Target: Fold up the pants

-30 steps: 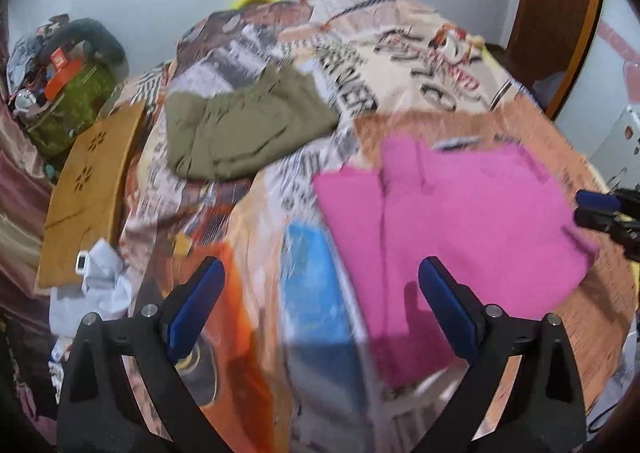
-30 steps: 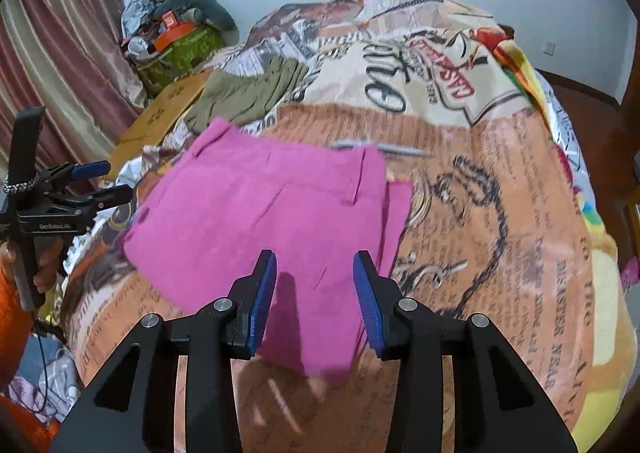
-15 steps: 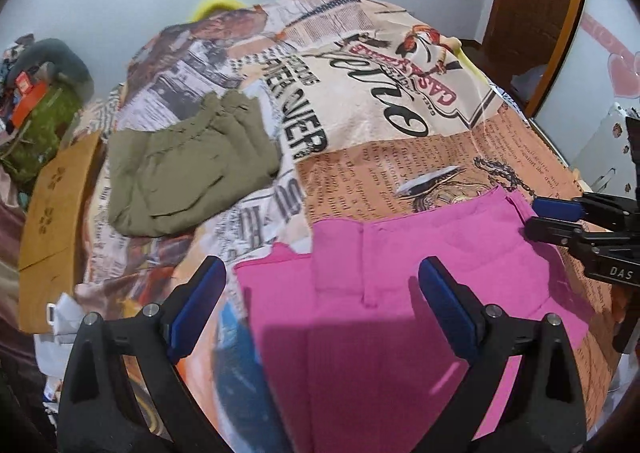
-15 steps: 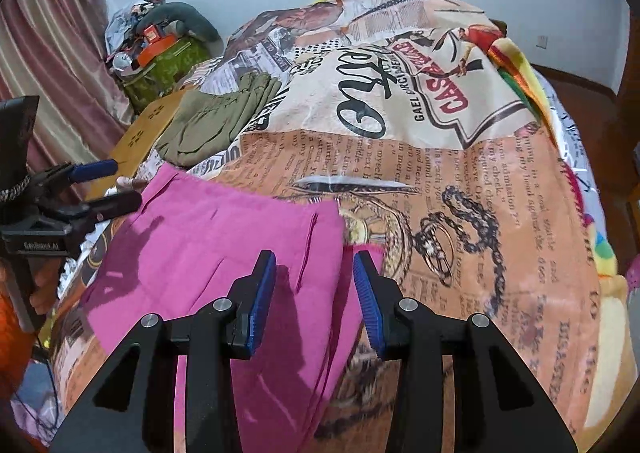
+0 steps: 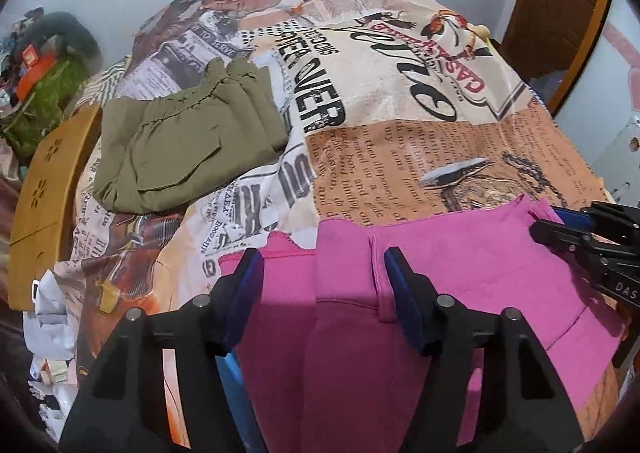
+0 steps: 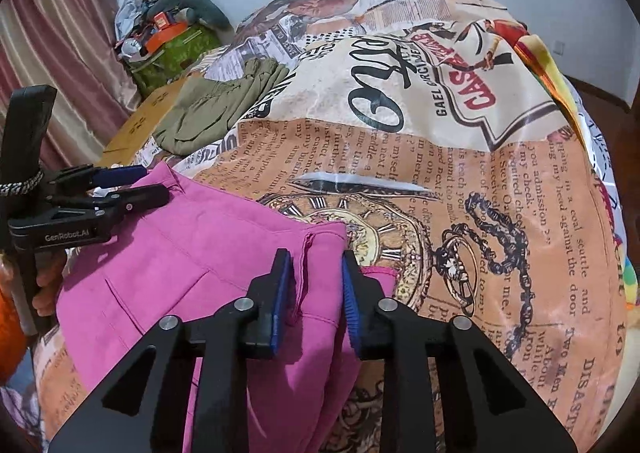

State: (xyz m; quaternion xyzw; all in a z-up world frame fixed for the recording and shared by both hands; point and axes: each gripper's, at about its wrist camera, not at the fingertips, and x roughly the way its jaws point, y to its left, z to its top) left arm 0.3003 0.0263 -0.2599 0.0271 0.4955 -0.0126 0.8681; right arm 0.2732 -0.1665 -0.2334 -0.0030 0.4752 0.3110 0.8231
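Pink fabric: the pink pants [image 5: 460, 285] lie flat on the bed [image 5: 400, 157], waistband edge just ahead of both tongs; they look soft, light and limp, so I judge they will sag and crease wherever unsupported.
Olive shorts: a folded olive garment [image 5: 180, 149] sits well ahead and left of the left tongs, apart from the pink cloth.
Left tongs: the left tongs [image 5: 324, 295] stand at medium width and have just been closing; the left part of the waistband lies between the jaws, pads not yet pressing.
Right tongs: the right tongs [image 6: 316, 295] are narrow and have just been closing around the waistband's right corner, near a belt loop; a sliver of gap shows, so no firm pinch yet.
Where to hold: the thick seamed waistband corners, which should slip less than the single-layer legs.
Risk: thin cloth may slide out if pinched shallowly.
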